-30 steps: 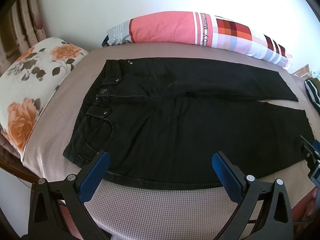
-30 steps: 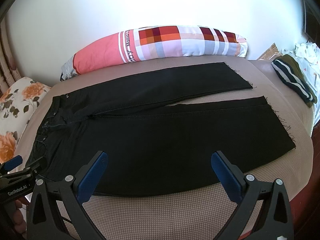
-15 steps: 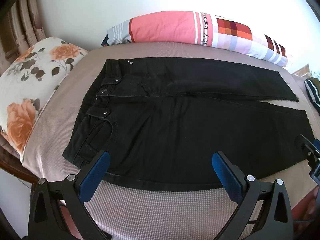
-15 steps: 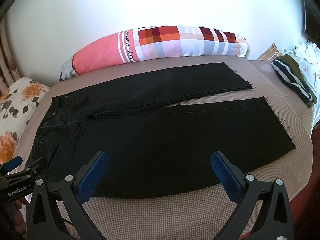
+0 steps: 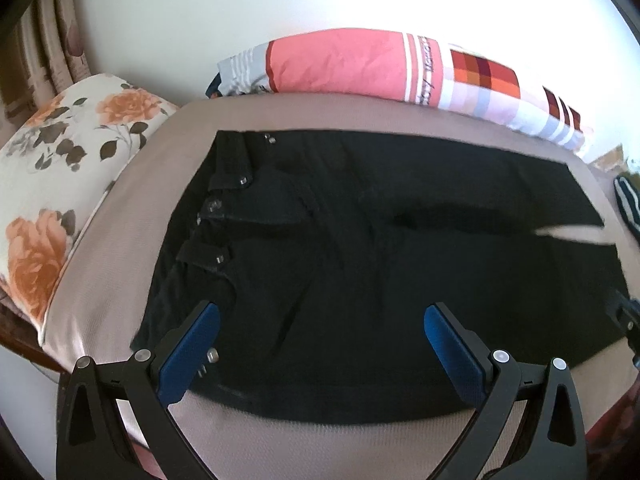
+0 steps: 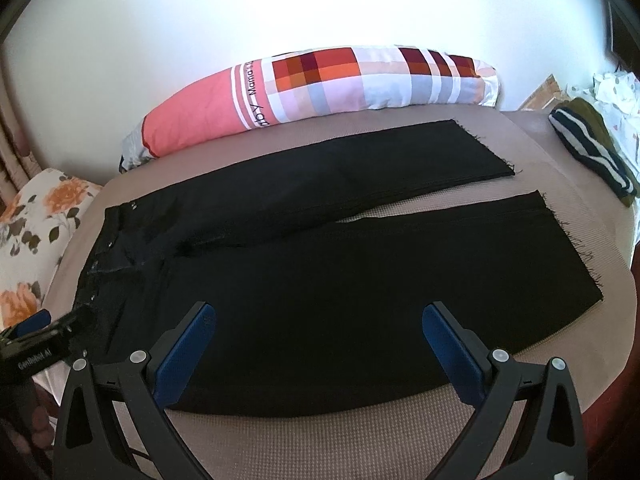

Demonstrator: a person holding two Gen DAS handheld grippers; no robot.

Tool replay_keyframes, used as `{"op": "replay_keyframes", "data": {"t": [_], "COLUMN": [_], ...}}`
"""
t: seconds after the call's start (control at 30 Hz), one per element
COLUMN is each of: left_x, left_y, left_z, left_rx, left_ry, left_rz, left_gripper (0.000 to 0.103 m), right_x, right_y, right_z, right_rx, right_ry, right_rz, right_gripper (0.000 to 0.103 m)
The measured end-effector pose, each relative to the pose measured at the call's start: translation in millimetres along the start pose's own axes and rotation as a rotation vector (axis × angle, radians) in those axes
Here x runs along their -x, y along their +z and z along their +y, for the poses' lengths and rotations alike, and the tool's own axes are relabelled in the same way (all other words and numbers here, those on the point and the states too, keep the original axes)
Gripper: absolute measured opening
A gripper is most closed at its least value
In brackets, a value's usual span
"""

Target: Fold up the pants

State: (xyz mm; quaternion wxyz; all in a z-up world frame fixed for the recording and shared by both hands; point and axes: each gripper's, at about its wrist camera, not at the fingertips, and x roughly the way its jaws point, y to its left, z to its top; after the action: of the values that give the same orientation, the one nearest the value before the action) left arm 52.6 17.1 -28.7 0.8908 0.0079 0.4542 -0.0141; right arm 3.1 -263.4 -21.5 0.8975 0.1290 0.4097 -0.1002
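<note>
One pair black pants [image 6: 328, 280] spread flat on taupe mattress [image 6: 360, 436], waistband toward floral pillow [image 5: 52, 184], legs parted in narrow V, frayed hems toward striped garment [image 6: 592, 156]. Left gripper [image 5: 320, 344] above hip area near waistband, blue pads wide apart, holding nothing. Right gripper [image 6: 316, 340] over near leg, likewise spread, empty. Pink-and-plaid bolster [image 6: 320, 88] along wall behind.

A long bolster pillow [image 6: 320, 88], coral pink at one end and checked in red, orange and pale blue at the other, is lying along the far edge of a beige mattress [image 6: 360, 436] against a white wall [image 6: 280, 12]. A floral cushion [image 5: 60, 184] with orange roses is sitting at one end. Folded striped clothing [image 6: 592, 148] is resting at the other.
</note>
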Motion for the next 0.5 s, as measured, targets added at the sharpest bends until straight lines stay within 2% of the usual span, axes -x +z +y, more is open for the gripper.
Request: {"op": "replay_keyframes", "data": {"t": [0.3, 0.37, 0.5], "left_x": [-32.9, -45.5, -77.6], "left_y": [76.7, 94.5, 122.1], "left_z": [79.6, 99.9, 136.2], "left_rx": [0.122, 0.136, 0.174], "left_ry": [-0.140, -0.164, -0.234], "left_rz": [-0.011, -0.013, 0.007], "left_gripper": [0.099, 0.090, 0.081], "right_x": [-7.8, -14.2, -32.4], "right_y": [33.2, 43.0, 57.4], "right_z": [-2.8, -0.4, 7.4], "right_rx": [-0.004, -0.003, -0.012], "right_ry": [0.036, 0.046, 0.073], "right_rz": [-0.074, -0.070, -0.034], "right_gripper": [0.103, 0.103, 0.103]}}
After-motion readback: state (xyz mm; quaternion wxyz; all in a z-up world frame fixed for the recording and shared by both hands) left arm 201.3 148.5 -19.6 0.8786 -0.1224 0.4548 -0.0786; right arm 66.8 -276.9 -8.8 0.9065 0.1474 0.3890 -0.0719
